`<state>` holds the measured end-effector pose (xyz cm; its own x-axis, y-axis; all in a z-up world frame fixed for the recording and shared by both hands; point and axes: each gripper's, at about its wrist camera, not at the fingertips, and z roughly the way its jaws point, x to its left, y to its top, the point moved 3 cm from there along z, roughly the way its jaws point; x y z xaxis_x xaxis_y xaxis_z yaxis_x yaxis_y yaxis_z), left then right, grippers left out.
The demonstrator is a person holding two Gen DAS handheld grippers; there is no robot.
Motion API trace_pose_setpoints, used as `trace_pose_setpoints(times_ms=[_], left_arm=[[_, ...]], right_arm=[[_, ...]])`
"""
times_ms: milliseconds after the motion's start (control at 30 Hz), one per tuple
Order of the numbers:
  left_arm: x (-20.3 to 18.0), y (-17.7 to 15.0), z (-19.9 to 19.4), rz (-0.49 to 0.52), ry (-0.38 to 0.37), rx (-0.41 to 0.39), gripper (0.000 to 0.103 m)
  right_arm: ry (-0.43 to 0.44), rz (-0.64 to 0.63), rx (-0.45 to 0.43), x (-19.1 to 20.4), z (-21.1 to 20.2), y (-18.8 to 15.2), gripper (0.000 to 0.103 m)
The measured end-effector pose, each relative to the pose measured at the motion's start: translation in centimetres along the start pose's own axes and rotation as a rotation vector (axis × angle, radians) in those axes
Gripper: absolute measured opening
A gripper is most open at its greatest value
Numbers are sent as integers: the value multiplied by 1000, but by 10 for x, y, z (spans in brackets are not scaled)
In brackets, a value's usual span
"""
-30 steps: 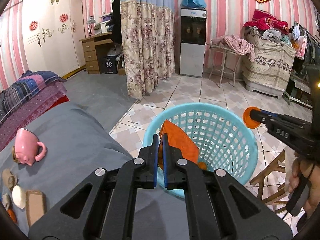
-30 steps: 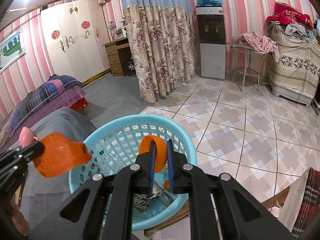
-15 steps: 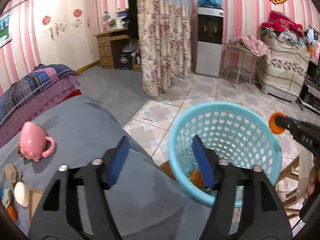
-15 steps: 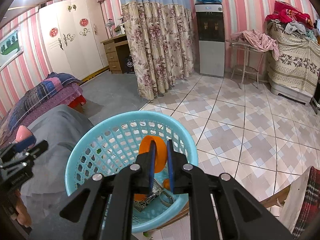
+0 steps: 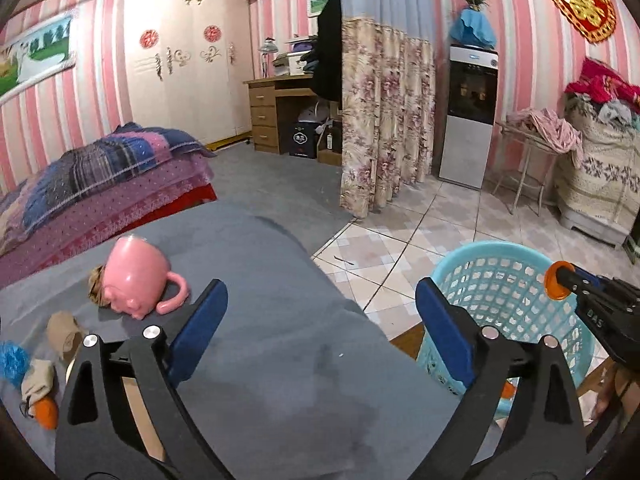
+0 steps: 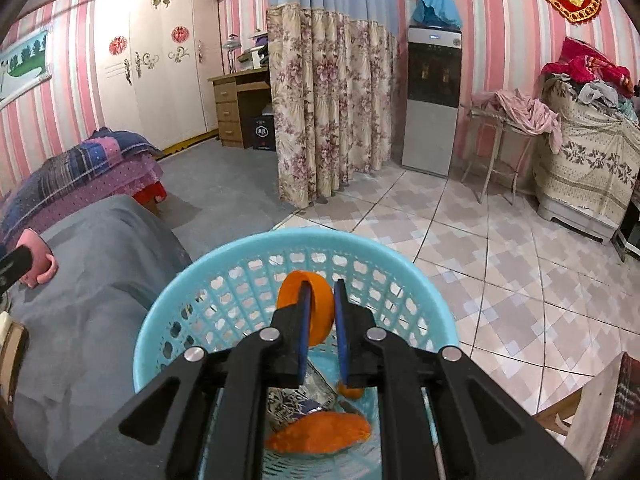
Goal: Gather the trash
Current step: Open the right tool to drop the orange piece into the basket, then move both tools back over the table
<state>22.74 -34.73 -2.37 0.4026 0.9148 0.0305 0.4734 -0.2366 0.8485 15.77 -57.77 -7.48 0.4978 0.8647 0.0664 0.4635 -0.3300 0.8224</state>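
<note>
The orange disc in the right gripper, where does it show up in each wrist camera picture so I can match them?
Left wrist view: the orange disc is at the far right, clamped at the right gripper's tip, in front of the blue basket.
Right wrist view: the disc is at centre, over the basket.
Shared landmark: the pink mug.

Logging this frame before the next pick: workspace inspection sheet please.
Surface: grey cloth over the table, creased, a dark patch near the camera.
Job's things: blue basket beside the table holds an orange wrapper, a printed packet and a small orange piece.
Clutter: pink mug on its side; blue wad, tan scraps and an orange bit at the table's left edge.
Grippers: left gripper open, jaws just opened, nothing between them; right gripper shut on an orange disc above the basket.
Cables: nothing seen.
Surroundings: bed, wardrobe, curtain, water dispenser, tiled floor.
</note>
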Motion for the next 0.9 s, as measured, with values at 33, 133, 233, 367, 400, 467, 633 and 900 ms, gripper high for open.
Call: trace_pose_setpoints(times_ms=[33,133,233,367,400,467,633,900], left_arm=[[4,-1,-1,-10,2,2,92],[15,-4,-6,-32,9,7,92],[26,-6,-11,-55,16,8,93],[36,-8,-20,-80,19,4,95],[38,-8,-23,-83,19,1,95],[41,-8,-29,-87,25,-8,95],[55,-11,-47,-92,47,-30,96],[97,-22,-84,-118,116,-56,97]], right_arm=[[0,3,2,1,1,0,13],[-2,8,4,1,3,-1,50],[-6,0,-10,2,1,0,60],[-8,11,-31,3,-6,4,83],[-5,10,-34,4,-7,6,88],[-5,6,-47,7,-13,9,92],[17,-10,-54,24,-25,15,95],[107,-70,-63,72,-44,17,96]])
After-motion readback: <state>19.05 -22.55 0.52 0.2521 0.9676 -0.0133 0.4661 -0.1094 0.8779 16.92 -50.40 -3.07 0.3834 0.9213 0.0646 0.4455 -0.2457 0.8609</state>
